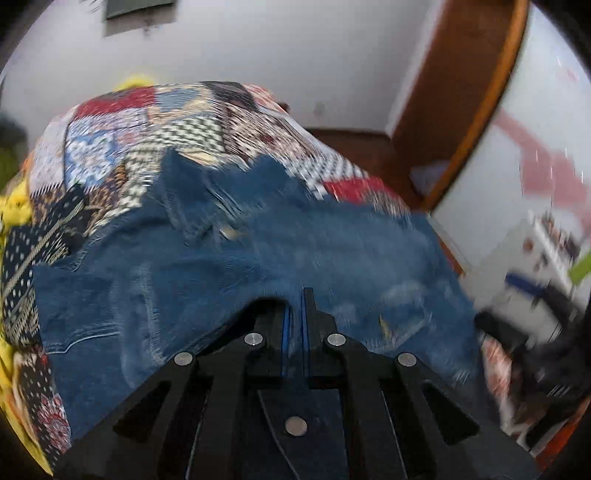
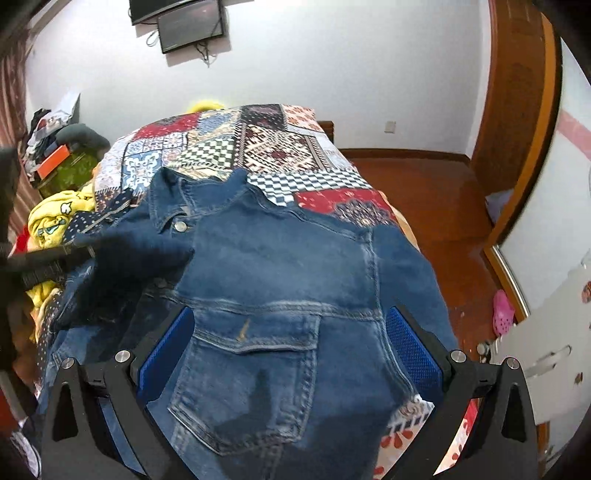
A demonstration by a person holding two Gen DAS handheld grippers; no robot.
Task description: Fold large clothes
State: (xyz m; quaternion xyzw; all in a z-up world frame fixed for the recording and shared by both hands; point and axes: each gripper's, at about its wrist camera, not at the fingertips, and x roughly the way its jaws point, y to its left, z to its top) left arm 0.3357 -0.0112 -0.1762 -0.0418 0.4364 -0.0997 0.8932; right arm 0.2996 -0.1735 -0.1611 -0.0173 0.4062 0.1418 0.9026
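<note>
A blue denim jacket [image 2: 280,266] lies spread on the patchwork bed cover [image 2: 280,147], collar toward the far end. My right gripper [image 2: 291,332] hovers open over the jacket's chest pocket [image 2: 255,369], one blue pad on either side and nothing pinched. At the left of the right wrist view, my left gripper [image 2: 83,251] is a black blur trailing a dark fold of denim [image 2: 144,254] across the jacket. In the motion-blurred left wrist view, that gripper [image 1: 295,306] has its pads shut together, with denim [image 1: 332,251] draped over its left finger.
Yellow printed clothes [image 2: 55,225] are heaped at the bed's left side, beside a cluttered green chair [image 2: 70,173]. Red-brown wooden floor [image 2: 424,177] runs along the right of the bed, with a pink shoe [image 2: 502,312] and white furniture [image 2: 546,350]. A dark screen [image 2: 192,26] hangs on the wall.
</note>
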